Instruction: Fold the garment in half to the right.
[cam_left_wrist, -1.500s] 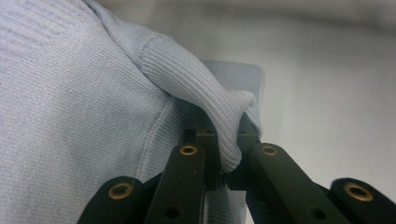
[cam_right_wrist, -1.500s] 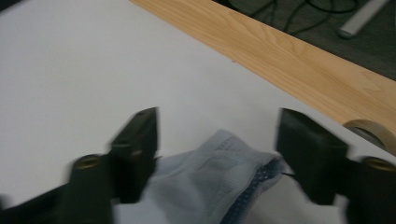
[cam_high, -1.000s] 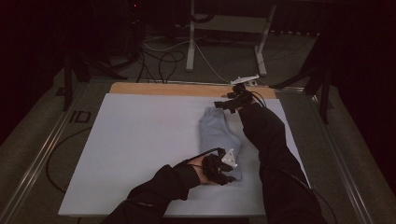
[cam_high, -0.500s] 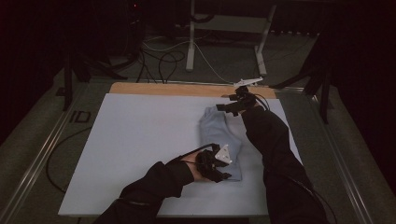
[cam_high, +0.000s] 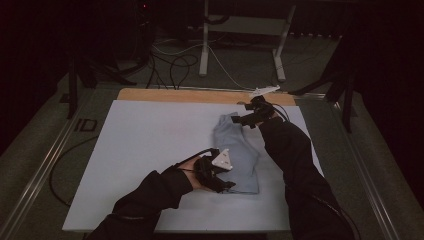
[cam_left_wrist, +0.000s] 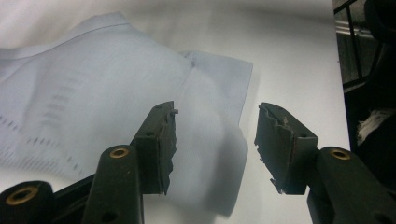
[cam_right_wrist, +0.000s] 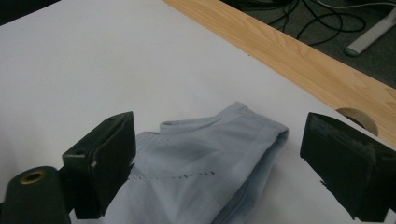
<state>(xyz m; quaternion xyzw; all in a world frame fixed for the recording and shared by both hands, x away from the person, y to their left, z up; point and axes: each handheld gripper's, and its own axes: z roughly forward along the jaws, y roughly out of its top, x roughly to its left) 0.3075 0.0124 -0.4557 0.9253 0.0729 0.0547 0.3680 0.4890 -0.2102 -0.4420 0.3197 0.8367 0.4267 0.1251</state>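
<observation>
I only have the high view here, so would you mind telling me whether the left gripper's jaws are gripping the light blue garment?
Observer: No. In the left gripper view the left gripper has its jaws apart, having just been opening, and the light blue garment lies flat on the white table beyond them, not pinched.
Operator: Thank you. And the right gripper at the far end?
Observer: In the right gripper view the right gripper has its jaws wide apart, either side of the garment's far end, with no pad pressing on the cloth.
Operator: Is anything lying past that far end?
Observer: A bare wooden strip runs along the table's far edge, with a round hole in it.
</observation>
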